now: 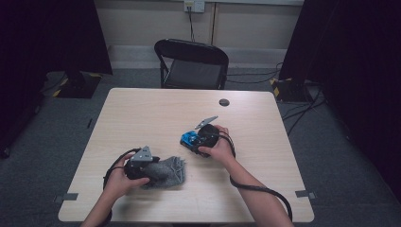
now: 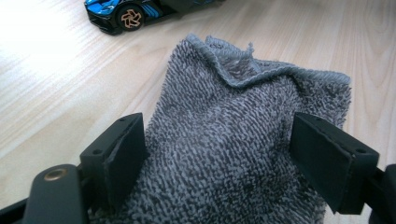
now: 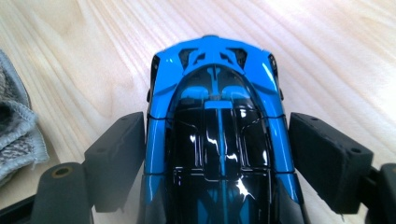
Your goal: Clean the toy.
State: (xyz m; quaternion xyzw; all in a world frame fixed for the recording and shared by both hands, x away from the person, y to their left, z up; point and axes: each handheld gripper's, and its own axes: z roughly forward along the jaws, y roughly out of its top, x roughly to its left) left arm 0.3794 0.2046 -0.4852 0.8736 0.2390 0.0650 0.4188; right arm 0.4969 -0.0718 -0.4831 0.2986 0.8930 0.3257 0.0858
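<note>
I see a pale wood desk (image 1: 156, 109), a black chair (image 1: 191, 64) beyond. My left hand-held gripper (image 2: 219, 154) straddles the grey towel (image 2: 233, 154), jaws wide; my right hand-held gripper (image 3: 217, 161) brackets the blue toy car (image 3: 217, 140), grip uncertain.

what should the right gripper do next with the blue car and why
Probably close the right gripper on the toy car. The car already sits lengthwise between its jaws; the left jaw looks against its side, while the right jaw seems slightly off it. The left gripper straddles the grey cloth, jaws wide, likely ready for wiping once the car is held.
</note>
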